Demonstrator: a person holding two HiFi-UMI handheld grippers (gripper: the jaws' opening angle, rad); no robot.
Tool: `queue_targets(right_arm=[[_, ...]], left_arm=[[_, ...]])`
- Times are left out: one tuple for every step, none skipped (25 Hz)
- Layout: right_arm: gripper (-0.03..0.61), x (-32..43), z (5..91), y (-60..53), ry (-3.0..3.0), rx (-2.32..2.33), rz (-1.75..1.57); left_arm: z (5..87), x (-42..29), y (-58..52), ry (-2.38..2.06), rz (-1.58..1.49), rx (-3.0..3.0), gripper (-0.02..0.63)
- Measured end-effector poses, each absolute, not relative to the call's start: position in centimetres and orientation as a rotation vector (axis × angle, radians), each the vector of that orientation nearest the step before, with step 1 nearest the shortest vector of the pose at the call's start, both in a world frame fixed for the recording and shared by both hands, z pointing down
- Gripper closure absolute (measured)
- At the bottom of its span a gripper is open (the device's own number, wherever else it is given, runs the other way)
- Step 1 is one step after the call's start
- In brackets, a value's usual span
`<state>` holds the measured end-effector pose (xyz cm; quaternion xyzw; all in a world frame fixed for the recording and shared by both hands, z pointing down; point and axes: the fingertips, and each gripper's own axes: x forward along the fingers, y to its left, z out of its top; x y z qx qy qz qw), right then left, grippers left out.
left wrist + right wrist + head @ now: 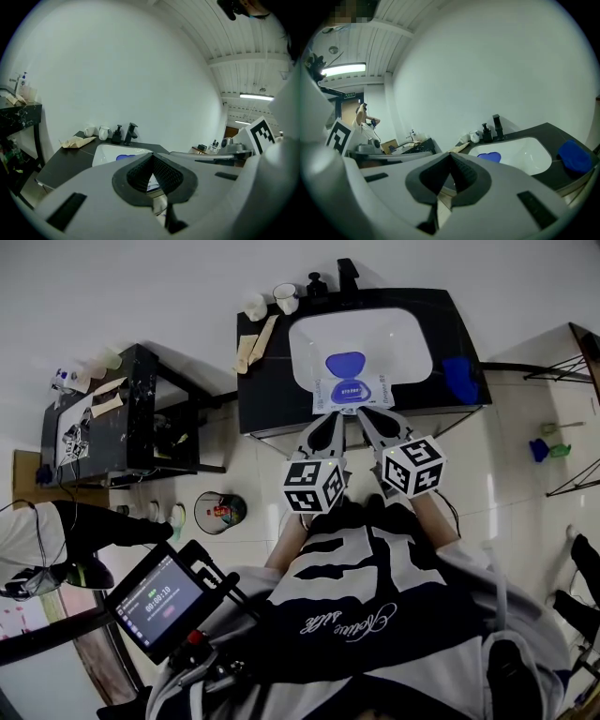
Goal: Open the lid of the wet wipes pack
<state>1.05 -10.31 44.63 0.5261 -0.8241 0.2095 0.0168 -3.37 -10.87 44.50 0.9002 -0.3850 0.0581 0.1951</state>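
Note:
The wet wipes pack (349,394) is white with a blue oval label and lies on the front rim of the white basin (412,343). Its blue lid (345,363) stands flipped up behind it and also shows as a blue patch in the left gripper view (124,158) and the right gripper view (490,157). My left gripper (323,425) and right gripper (370,418) hover just in front of the pack, side by side, tips pointing at it. Both have their jaws shut with nothing between them. The left gripper (152,157) and right gripper (451,157) pads meet at the tip.
The black counter (272,395) carries a black faucet (348,273), a soap dispenser (317,282), two cups (286,298), a tan wrapper (251,348) and a blue cloth (461,379). A black side table (122,418) stands left. A small bin (218,512) sits on the floor.

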Motion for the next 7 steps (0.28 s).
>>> queue_targets(right_arm=[[0.58, 1.15, 44.6, -10.28, -2.561, 1.635, 0.653], [0.58, 1.26, 44.58, -10.24, -2.561, 1.635, 0.655], [0.58, 1.37, 44.57, -10.2, -2.559, 1.636, 0.656], [0.58, 1.47, 44.55, -10.16, -2.559, 1.637, 0.657], [0.58, 1.55, 44.51, -10.12, -2.558, 1.638, 0.657], [0.58, 1.63, 44.46, -10.1, -2.558, 1.638, 0.657], [0.58, 1.72, 44.42, -10.08, -2.557, 1.639, 0.657]], left_arm=[[44.45, -3.2, -10.87, -1.076, 0.165, 2.525, 0.615], [44.42, -3.02, -10.84, -1.072, 0.168, 2.528, 0.615], [44.4, -2.86, -10.79, -1.068, 0.17, 2.529, 0.615], [44.38, -2.73, -10.75, -1.065, 0.173, 2.53, 0.615], [44.36, -2.62, -10.71, -1.063, 0.175, 2.53, 0.615], [44.33, -2.52, -10.69, -1.061, 0.177, 2.53, 0.615], [44.3, -2.42, -10.68, -1.06, 0.179, 2.53, 0.615]])
